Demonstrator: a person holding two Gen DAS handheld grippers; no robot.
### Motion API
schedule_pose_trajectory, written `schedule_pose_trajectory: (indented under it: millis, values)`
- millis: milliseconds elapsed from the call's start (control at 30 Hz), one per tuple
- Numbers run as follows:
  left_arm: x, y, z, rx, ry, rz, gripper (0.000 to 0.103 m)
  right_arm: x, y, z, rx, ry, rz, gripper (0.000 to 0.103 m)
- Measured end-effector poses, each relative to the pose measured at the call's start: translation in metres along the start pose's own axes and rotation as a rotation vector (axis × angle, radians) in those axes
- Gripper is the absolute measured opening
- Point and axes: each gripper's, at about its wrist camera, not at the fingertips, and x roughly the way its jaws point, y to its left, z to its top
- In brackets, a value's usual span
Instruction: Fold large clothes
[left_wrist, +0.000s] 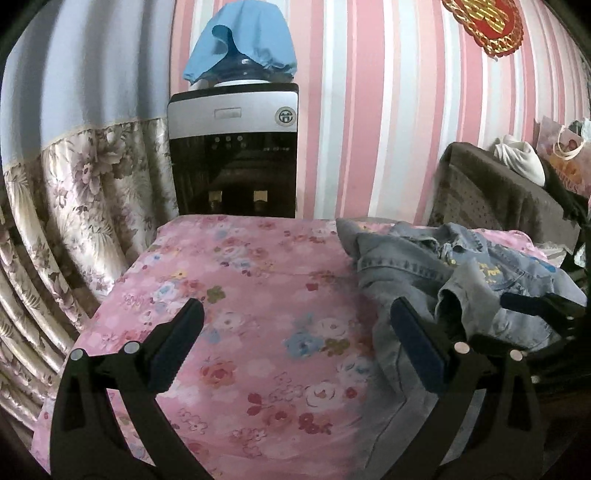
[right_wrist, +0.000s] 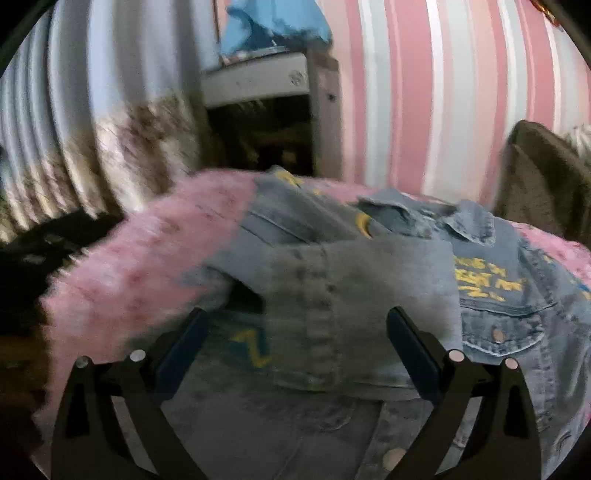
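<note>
A light blue denim jacket (left_wrist: 454, 273) with yellow lettering lies crumpled on the right side of a pink floral bedcover (left_wrist: 240, 288). My left gripper (left_wrist: 295, 332) is open and empty above the cover, its right finger beside the jacket's left edge. The right gripper's fingers (left_wrist: 535, 302) show over the jacket at the right edge of the left wrist view. In the blurred right wrist view the jacket (right_wrist: 369, 288) fills the middle. My right gripper (right_wrist: 295, 339) is open just above a folded sleeve or panel, holding nothing.
A water dispenser (left_wrist: 232, 155) with a blue-covered bottle stands against the pink striped wall behind the bed. A floral curtain (left_wrist: 74, 206) hangs at the left. A brown covered chair (left_wrist: 498, 192) with bags and a white cloth stands at the right.
</note>
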Motion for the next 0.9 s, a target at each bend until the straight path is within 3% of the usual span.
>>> schedule_pose_trajectory:
  millis: [33,100,200,367,467,633,733,767,800,867,900]
  values:
    - [0.001,-0.002,0.001,0.007,0.000,-0.001,0.100,0.007,-0.003,-0.001,0.006,0.021,-0.004,0.092]
    - [-0.001,-0.004,0.001,0.018,-0.001,0.000,0.100,0.011,-0.016,-0.001,0.048,0.049,0.025,0.021]
    - [-0.001,-0.011,0.005,0.040,-0.004,-0.008,0.100,-0.005,-0.050,0.005,0.099,0.006,-0.002,0.019]
    - [0.007,-0.029,0.024,0.080,-0.011,-0.023,0.100,-0.053,-0.141,0.035,0.172,-0.083,-0.077,0.019]
    - [0.020,-0.042,0.038,0.074,0.003,-0.049,0.100,-0.061,-0.205,0.041,0.234,-0.081,-0.060,0.019]
    - [0.062,-0.078,0.051,0.112,0.079,-0.066,0.100,-0.053,-0.298,0.015,0.351,-0.044,-0.134,0.015]
    - [0.096,-0.090,0.049,0.135,0.156,-0.018,0.100,-0.045,-0.318,-0.001,0.407,0.003,-0.114,0.018]
    - [0.102,-0.092,0.048,0.134,0.173,-0.020,0.100,-0.046,-0.318,-0.003,0.413,0.009,-0.064,0.025]
    - [0.108,-0.095,0.046,0.139,0.190,-0.031,0.100,-0.047,-0.315,-0.001,0.407,0.010,-0.038,0.050]
    - [0.115,-0.101,0.042,0.170,0.201,0.004,0.100,-0.048,-0.304,0.002,0.379,0.010,-0.008,0.078]
    - [0.121,-0.104,0.039,0.191,0.221,0.017,0.100,-0.047,-0.301,0.003,0.370,0.018,-0.001,0.078]
